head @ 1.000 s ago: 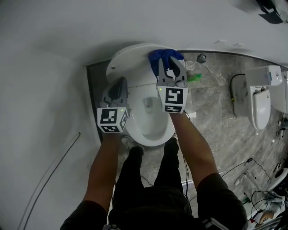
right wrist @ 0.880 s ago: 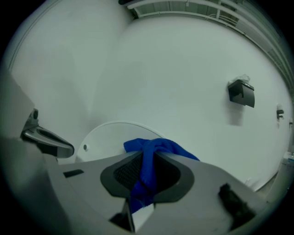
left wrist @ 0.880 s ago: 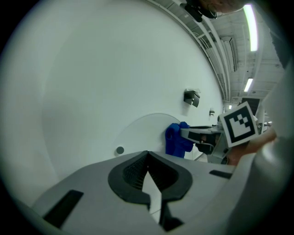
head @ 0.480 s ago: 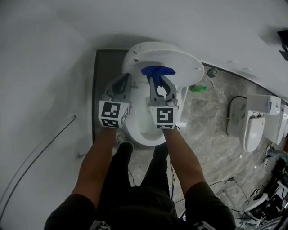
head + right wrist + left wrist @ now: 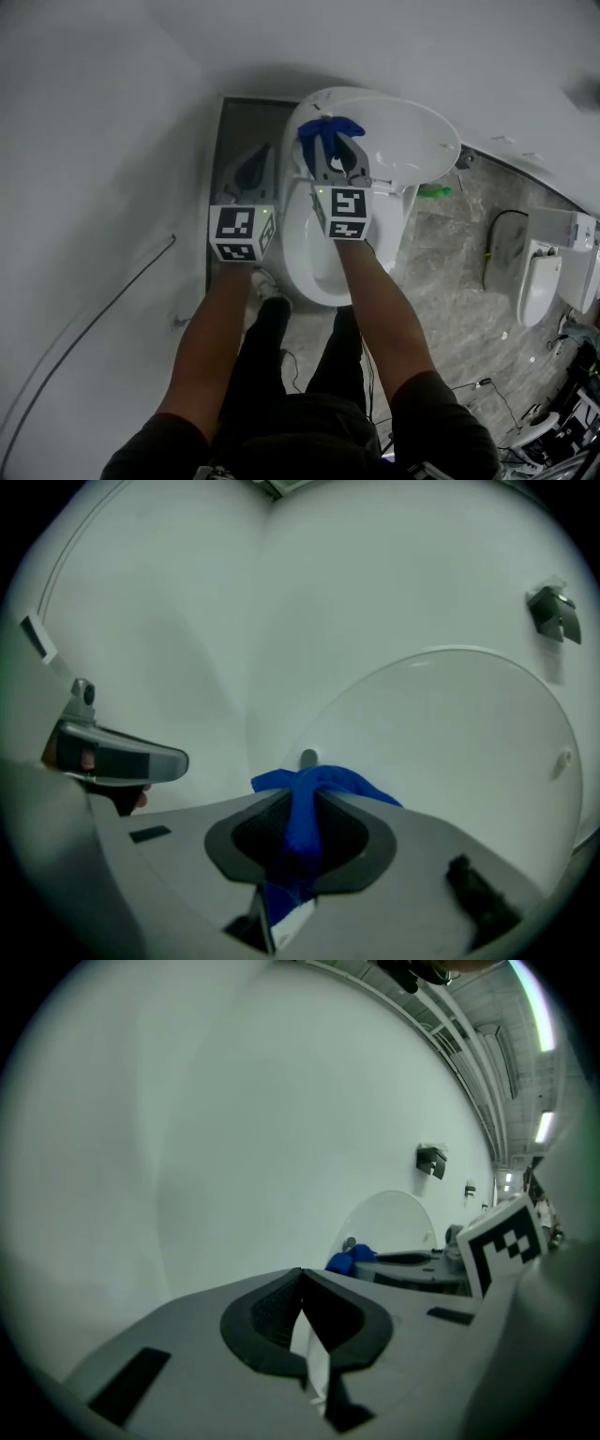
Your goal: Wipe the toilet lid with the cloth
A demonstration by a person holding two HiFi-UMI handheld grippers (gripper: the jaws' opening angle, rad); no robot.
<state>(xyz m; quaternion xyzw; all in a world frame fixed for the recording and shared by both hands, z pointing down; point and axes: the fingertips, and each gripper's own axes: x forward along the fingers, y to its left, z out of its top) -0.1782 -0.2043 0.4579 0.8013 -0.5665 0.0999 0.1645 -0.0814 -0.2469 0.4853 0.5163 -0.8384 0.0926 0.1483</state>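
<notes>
- The blue cloth (image 5: 330, 129) is pinched between the jaws of the right claw (image 5: 335, 148). It bunches out past the tips in front of the raised toilet lid (image 5: 412, 141).
- In the right gripper view the cloth (image 5: 305, 808) runs as a folded band down the middle of the right claw (image 5: 300, 803). The dark pads are closed on it from both sides, and a loose fold spills over to the right.
- Here the white lid (image 5: 450, 742) stands upright behind the cloth, which sits low on its left part, just below a small grey stud (image 5: 307, 757). Whether the fabric presses on the lid cannot be told.
- The left claw (image 5: 255, 169) is just beside the right one, off the left edge of the toilet, with a grey wall in front of it.
- In the left gripper view the left claw (image 5: 300, 1277) has its jaws together with nothing between them. The cloth (image 5: 349, 1260) and the lid (image 5: 389, 1222) show past it to the right.
- Below the claws the open toilet bowl (image 5: 309, 262) faces the person, whose forearms reach out over it.
- A small green object (image 5: 433, 192) lies on the marbled floor (image 5: 450, 272) just right of the toilet.
- A second toilet (image 5: 534, 272) stands well apart at the right edge.
</notes>
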